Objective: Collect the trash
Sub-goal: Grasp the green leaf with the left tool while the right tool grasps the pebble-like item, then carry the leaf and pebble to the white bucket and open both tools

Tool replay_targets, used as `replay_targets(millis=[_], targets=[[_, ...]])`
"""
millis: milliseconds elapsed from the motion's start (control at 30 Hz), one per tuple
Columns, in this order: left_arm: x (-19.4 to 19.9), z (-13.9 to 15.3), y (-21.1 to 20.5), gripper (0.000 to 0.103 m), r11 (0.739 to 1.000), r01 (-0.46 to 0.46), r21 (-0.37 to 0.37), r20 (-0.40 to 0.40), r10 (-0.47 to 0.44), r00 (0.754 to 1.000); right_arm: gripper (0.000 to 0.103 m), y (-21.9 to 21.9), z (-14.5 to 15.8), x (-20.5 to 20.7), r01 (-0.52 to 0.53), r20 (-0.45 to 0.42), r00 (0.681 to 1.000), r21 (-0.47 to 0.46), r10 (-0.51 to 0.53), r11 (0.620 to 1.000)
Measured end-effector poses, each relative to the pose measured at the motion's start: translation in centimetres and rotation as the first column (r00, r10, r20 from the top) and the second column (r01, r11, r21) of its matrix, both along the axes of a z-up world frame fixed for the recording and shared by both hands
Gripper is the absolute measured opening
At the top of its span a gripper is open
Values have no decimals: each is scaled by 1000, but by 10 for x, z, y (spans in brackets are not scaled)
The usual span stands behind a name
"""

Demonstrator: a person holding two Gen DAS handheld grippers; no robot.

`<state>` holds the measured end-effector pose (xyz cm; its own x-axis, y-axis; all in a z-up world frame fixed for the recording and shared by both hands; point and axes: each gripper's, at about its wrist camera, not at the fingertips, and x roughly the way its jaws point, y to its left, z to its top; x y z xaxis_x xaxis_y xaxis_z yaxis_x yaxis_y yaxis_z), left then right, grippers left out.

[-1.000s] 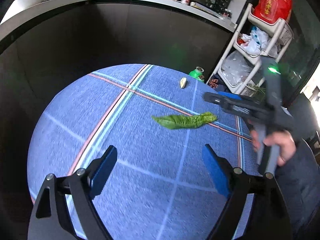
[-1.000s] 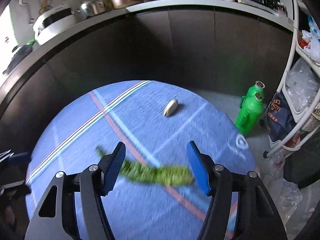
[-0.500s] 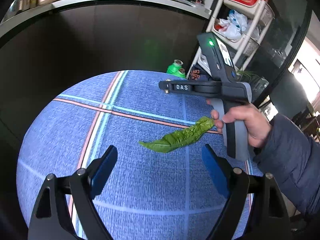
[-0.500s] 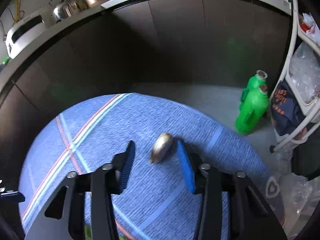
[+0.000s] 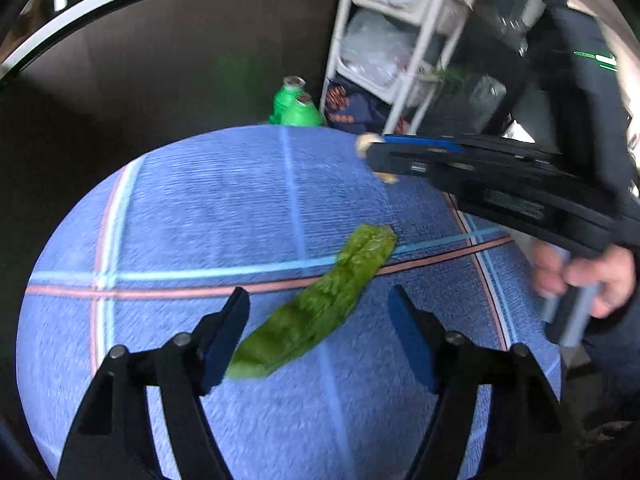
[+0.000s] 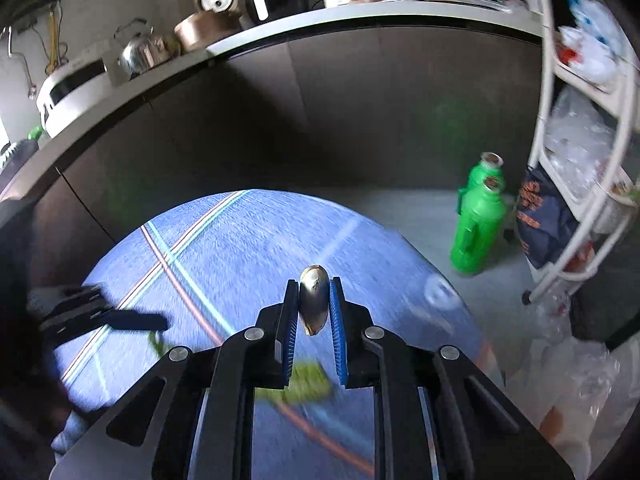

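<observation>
Blue-padded right hand-held gripper [image 6: 314, 308] now clamped on pale shell scrap [image 6: 314, 300], lifted off blue surface [image 5: 200, 208]; green leaf [image 5: 316, 308] beside it, newly framed between wide-open left hand-held gripper [image 5: 320, 312], likely next pickup.

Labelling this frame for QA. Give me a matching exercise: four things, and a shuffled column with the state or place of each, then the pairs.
Things:
1. left gripper
2. right gripper
3. green leaf
4. green bottles

States:
A. on the floor by the white rack
B. shut on the shell
C. flat on the blue cloth
D. open

Pairs: 1-D, 2-B, 3-C, 4-A
</observation>
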<state>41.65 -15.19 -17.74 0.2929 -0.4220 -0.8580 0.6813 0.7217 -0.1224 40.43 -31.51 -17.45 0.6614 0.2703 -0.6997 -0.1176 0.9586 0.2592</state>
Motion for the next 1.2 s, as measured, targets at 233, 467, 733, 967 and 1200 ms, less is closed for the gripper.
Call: replay_targets(millis=[233, 467, 733, 967, 1200], targets=[[-6, -12, -36, 48, 988, 107, 115, 2, -108, 994, 14, -27, 2, -47, 40, 6, 999, 65, -40, 997], [-7, -19, -49, 44, 971, 135, 196, 2, -138, 990, 15, -38, -5, -79, 74, -15, 997, 151, -73, 986], [-20, -17, -49, 9, 964, 86, 252, 14, -92, 996, 14, -42, 1, -112, 96, -17, 995, 199, -94, 975], [-44, 5, -44, 7, 990, 9, 143, -32, -4, 999, 15, -47, 18, -146, 104, 5, 994, 194, -107, 975], [-90, 50, -43, 7, 999, -17, 42, -17, 18, 1000, 14, -64, 42, -194, 143, 51, 986, 216, -157, 966]])
